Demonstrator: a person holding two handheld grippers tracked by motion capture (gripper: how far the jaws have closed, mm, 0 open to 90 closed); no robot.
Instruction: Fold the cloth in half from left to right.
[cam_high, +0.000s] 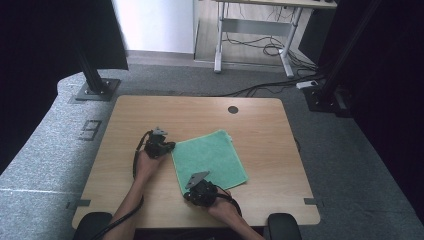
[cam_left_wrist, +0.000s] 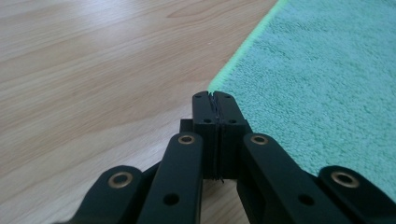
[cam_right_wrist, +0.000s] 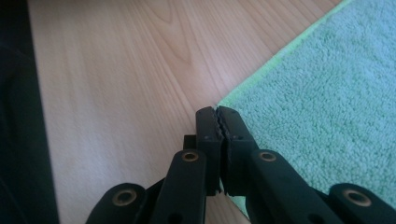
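A green terry cloth (cam_high: 210, 157) lies flat on the wooden table (cam_high: 150, 115). My left gripper (cam_high: 170, 147) rests at the cloth's far left corner. In the left gripper view its jaws (cam_left_wrist: 214, 95) are pressed together just where the corner of the cloth (cam_left_wrist: 317, 79) ends. My right gripper (cam_high: 192, 186) sits at the near left corner. In the right gripper view its jaws (cam_right_wrist: 217, 112) are closed on the tip of the cloth (cam_right_wrist: 322, 102), which runs under the right jaw. Both are low on the tabletop.
Bare wood lies to the left of the cloth and beyond it, with a round dark cable hole (cam_high: 233, 109) near the far edge. Grey carpet surrounds the table. A desk frame with cables (cam_high: 260, 45) stands farther back.
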